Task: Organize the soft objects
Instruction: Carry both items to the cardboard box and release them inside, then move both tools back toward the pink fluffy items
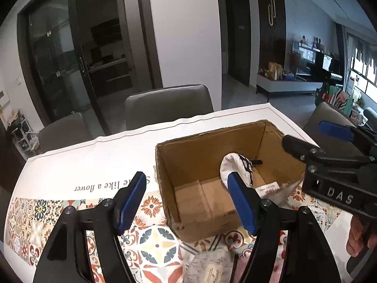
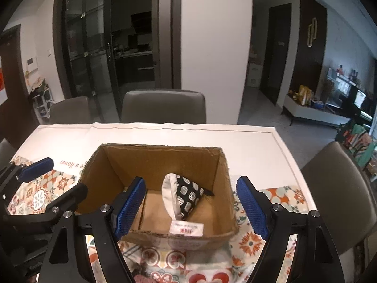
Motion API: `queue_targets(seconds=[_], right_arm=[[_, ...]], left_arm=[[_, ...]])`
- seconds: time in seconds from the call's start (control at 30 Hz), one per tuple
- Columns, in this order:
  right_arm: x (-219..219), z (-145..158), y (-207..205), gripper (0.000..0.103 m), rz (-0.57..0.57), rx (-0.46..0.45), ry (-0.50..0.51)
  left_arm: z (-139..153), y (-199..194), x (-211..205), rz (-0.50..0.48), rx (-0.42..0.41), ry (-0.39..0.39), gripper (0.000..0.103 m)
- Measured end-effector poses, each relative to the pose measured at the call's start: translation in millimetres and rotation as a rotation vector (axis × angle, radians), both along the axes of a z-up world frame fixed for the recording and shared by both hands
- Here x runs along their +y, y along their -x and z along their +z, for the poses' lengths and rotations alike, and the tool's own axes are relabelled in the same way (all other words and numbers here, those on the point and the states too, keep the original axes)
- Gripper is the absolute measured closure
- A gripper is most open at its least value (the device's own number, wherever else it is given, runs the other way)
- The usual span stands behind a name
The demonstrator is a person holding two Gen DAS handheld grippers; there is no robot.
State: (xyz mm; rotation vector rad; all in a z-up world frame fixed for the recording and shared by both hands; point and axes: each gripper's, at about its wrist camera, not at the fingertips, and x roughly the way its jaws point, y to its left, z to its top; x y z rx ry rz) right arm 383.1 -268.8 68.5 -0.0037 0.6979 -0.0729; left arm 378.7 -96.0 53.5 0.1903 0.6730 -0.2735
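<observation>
While I look through the left wrist camera, my left gripper (image 1: 188, 202) is spread wide with nothing in it above the cardboard box (image 1: 186, 155), the soft pouch (image 1: 235, 165) lying inside. From the right wrist camera, my right gripper (image 2: 192, 206) is likewise spread and empty over the box (image 2: 110, 165); the pouch (image 2: 181, 194) leans near its front wall on the tiled tablecloth (image 2: 249, 240).
</observation>
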Motion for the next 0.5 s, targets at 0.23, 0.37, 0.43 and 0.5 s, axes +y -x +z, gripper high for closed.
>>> queue_targets(seconds=[0.23, 0.37, 0.43, 0.5], right_arm=[[8.2, 15.3, 39.9, 0.022, -0.058, -0.041, 0.033], [18.3, 20.9, 68.3, 0.022, -0.066, -0.074, 0.055], [22.0, 22.7, 78.5, 0.022, -0.064, -0.081, 0.057], [26.5, 23.2, 91.5, 0.022, -0.066, -0.089, 0.057]], left_arm=[[8.6, 35.0, 13.5, -0.004, -0.027, 0.021, 0.031], [13.2, 57.0, 20.7, -0.003, -0.059, 0.017, 0.031], [15.4, 66.5, 23.4, -0.008, -0.068, 0.02, 0.03], [16.6, 77.5, 26.2, -0.01, -0.08, 0.027, 0.03]])
